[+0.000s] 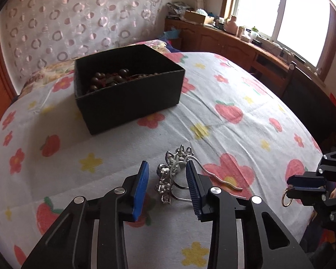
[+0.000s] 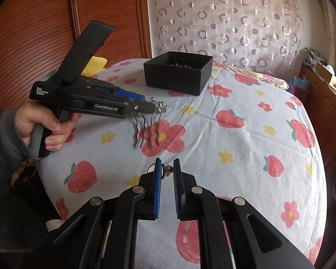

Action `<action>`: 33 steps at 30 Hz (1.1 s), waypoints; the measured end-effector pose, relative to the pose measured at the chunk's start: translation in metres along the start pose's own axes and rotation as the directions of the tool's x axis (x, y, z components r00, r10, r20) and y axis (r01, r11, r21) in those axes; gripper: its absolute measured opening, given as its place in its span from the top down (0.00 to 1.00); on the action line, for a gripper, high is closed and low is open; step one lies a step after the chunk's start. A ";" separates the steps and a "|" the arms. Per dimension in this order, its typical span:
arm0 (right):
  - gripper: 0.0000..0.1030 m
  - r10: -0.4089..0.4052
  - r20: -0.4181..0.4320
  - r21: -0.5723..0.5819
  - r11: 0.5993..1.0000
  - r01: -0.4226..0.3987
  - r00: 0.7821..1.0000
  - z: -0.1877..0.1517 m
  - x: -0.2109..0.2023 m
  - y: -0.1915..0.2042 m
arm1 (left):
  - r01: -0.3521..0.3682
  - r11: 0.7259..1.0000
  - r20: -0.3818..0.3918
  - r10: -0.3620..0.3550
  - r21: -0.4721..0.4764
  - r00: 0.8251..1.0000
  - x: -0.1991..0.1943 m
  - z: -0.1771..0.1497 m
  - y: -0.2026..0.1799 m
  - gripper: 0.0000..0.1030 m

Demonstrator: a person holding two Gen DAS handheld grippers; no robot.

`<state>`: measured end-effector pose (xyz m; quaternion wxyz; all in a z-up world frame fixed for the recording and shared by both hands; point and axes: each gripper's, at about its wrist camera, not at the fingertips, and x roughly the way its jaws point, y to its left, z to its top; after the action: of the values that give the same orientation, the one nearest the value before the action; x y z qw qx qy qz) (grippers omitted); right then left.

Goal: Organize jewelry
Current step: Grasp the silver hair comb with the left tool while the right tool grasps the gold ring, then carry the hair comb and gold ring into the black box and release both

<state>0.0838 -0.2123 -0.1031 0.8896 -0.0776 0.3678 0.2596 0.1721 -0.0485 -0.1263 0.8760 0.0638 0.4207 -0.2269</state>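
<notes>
broadly, the bed [image 2: 246, 148] fills both views, its pale sheet printed with strawberries and flowers, falling away in a rounded edge at the near side and the right. behind it hangs a curtain [image 2: 224, 22] patterned with rings, with a ribbed wooden panel [image 2: 33, 33] to its left; a wooden cabinet [image 1: 235, 42] under the window [image 1: 280, 11] runs along the far right, its top crowded with small items.

the black box [image 1: 127, 89] sits open on the sheet toward the curtain side, dark round beads [image 1: 105, 78] heaped inside it. bare sheet lies all round it, and a wide clear stretch separates it from both tools.

the left hand-held gripper [image 1: 166, 180] has its blue pads spread wide and straddles the silver hair comb [image 1: 172, 174], gripping nothing; the comb's ornate flowered top lies between the pads. in the right wrist view its wavy prongs [image 2: 146, 132] point toward the near edge. the person's left hand [image 2: 44, 125] wraps the handle.

the right hand-held gripper [image 2: 166, 174] sits near the bed's near edge, well apart from the box, jaws narrowed to a small gap on a gold hoop earring [image 1: 287, 198]; from the left wrist view the hoop hangs below the pinched pads.
</notes>
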 end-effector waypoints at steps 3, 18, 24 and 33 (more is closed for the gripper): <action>0.89 0.003 0.001 0.003 1.000 -0.003 1.000 0.001 0.001 -0.001 | 0.014 1.000 -0.004 -0.014 0.005 1.000 0.001 0.001 -0.002 0.79; 0.89 -0.004 0.018 0.020 1.000 0.004 1.000 0.007 -0.003 -0.006 | -0.004 0.998 0.083 -0.002 0.069 0.997 -0.024 0.007 -0.019 0.88; 0.89 -0.010 0.030 0.023 1.000 0.009 1.000 0.010 -0.005 -0.008 | -0.009 0.998 0.134 0.002 0.057 0.991 -0.040 0.012 -0.017 0.90; 0.89 -0.012 0.060 0.033 0.999 0.010 0.998 0.022 -0.009 -0.012 | -0.028 0.999 0.200 0.019 0.040 0.980 -0.062 0.020 -0.013 0.92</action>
<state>0.0974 -0.2188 -0.0816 0.9028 -0.0572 0.3447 0.2508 0.1468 -0.0450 -0.0647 0.9150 0.0642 0.3249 -0.2306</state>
